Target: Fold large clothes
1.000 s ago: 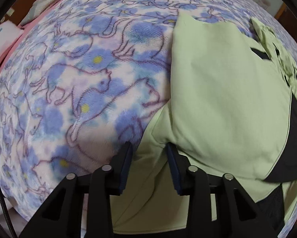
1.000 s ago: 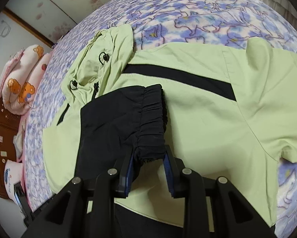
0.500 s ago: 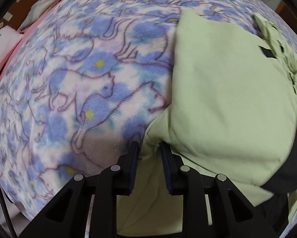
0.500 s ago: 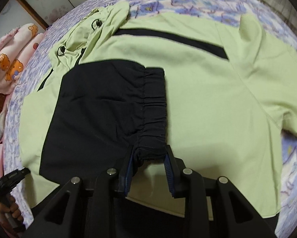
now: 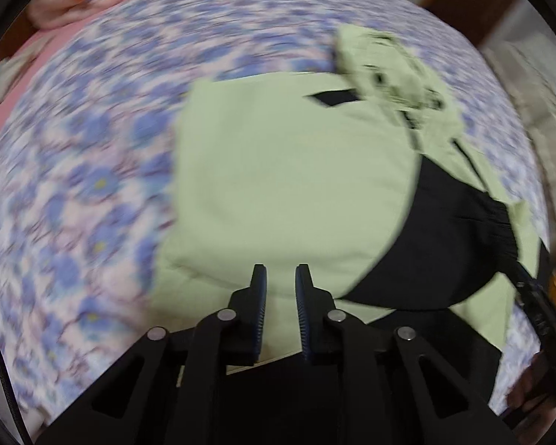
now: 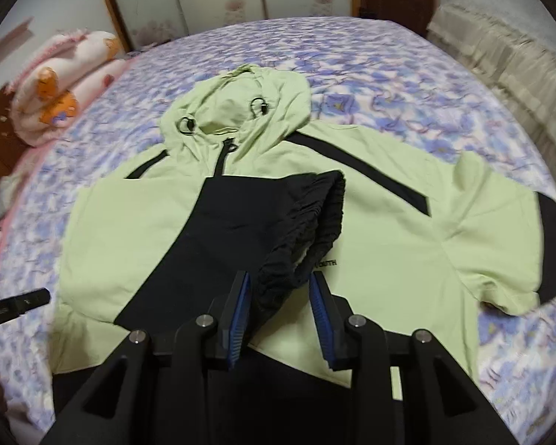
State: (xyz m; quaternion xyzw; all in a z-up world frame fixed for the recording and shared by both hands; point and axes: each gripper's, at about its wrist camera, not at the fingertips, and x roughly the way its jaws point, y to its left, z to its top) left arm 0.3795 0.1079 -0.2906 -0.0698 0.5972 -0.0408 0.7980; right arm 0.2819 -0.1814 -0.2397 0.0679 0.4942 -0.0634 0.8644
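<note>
Pale green cloth with black panels makes up the one jacket [image 6: 389, 230], spread flat on a bed covered by one fleecy blanket [image 6: 408, 85] printed in blue and lilac on white. The jacket has one hood [image 6: 241, 111], crumpled at its far end, with two drawcord toggles and a short black zip below them. One black sleeve [image 6: 241, 230] lies folded across the chest, ending in a gathered, ribbed cuff [image 6: 315, 222]; the other sleeve sticks out to the right, green with a black end. Two grippers are in use. The right gripper [image 6: 280, 296] has its jaws partly apart and just been opening; the cuff lies between the blue ribbed pads, yet the cloth seems loose there and not pinched. The left gripper [image 5: 280, 289] has just been closing, its jaws nearly together with only a narrow gap, nothing between them, hovering over the smooth green body of the jacket near its left edge; this view is blurred. One rolled pink plush quilt [image 6: 59, 89] with orange figures sits at the far left of the bed, and pale folded bedding is stacked at the far right.
</note>
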